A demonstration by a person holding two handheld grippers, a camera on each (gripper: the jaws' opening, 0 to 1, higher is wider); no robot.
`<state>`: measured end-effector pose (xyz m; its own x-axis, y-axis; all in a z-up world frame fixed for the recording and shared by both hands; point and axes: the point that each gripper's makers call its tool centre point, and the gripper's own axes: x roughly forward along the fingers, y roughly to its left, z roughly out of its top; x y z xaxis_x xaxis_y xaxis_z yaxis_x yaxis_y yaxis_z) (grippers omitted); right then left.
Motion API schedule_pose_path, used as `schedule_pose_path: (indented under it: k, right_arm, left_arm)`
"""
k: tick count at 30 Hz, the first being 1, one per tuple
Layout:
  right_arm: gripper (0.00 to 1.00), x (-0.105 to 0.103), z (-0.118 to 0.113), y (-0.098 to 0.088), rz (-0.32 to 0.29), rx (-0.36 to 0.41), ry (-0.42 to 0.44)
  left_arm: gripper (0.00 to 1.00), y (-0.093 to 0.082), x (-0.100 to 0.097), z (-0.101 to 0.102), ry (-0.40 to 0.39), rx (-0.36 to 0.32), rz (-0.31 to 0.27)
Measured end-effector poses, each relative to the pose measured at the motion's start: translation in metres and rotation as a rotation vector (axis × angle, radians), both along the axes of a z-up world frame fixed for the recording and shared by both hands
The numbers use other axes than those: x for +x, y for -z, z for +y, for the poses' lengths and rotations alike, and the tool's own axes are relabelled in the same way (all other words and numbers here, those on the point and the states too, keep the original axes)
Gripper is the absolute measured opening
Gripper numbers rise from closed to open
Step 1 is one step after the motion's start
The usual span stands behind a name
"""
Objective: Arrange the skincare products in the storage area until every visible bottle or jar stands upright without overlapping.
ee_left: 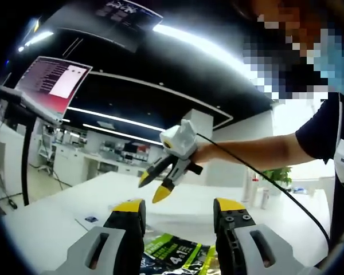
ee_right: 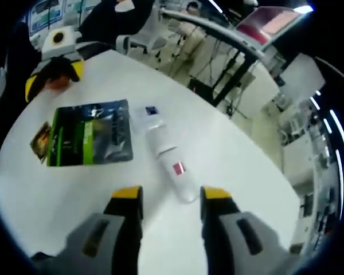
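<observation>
In the right gripper view we see a tube (ee_right: 171,163) lying flat on the table (ee_right: 241,149), just right of a flat pouch (ee_right: 92,139) (a small packet (ee_right: 40,140) touches the pouch's left edge), with the left gripper (ee_right: 51,71) beyond them.

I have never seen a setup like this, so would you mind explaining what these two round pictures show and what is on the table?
A person holds a two-jaw gripper in each hand, and each gripper carries a fisheye camera looking along its own jaws.

The left gripper view looks up and across the room: its left gripper is open, and the right gripper hangs in the air, held by the person's hand, holding nothing.

The right gripper view looks down at the white table. Its open jaws rise from the bottom edge. On the table lie a white tube on its side, a green and dark foil pouch, and a small card.
</observation>
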<state>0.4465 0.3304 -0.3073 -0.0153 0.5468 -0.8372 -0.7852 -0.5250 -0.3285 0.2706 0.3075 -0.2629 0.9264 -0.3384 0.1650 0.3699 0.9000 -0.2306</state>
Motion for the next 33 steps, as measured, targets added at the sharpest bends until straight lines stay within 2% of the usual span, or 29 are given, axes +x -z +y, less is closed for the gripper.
schedule_pose_path:
  k: [15,33]
  right_arm:
    - [0.35,0.014,0.012,0.023,-0.02,-0.081,-0.02]
    - [0.27,0.014,0.02,0.04,-0.05,-0.153,-0.083]
  left_arm:
    - [0.47,-0.002,-0.001,-0.001,0.007,-0.018,-0.008]
    - [0.46,-0.001,-0.003,-0.005,0.017,-0.022,-0.007]
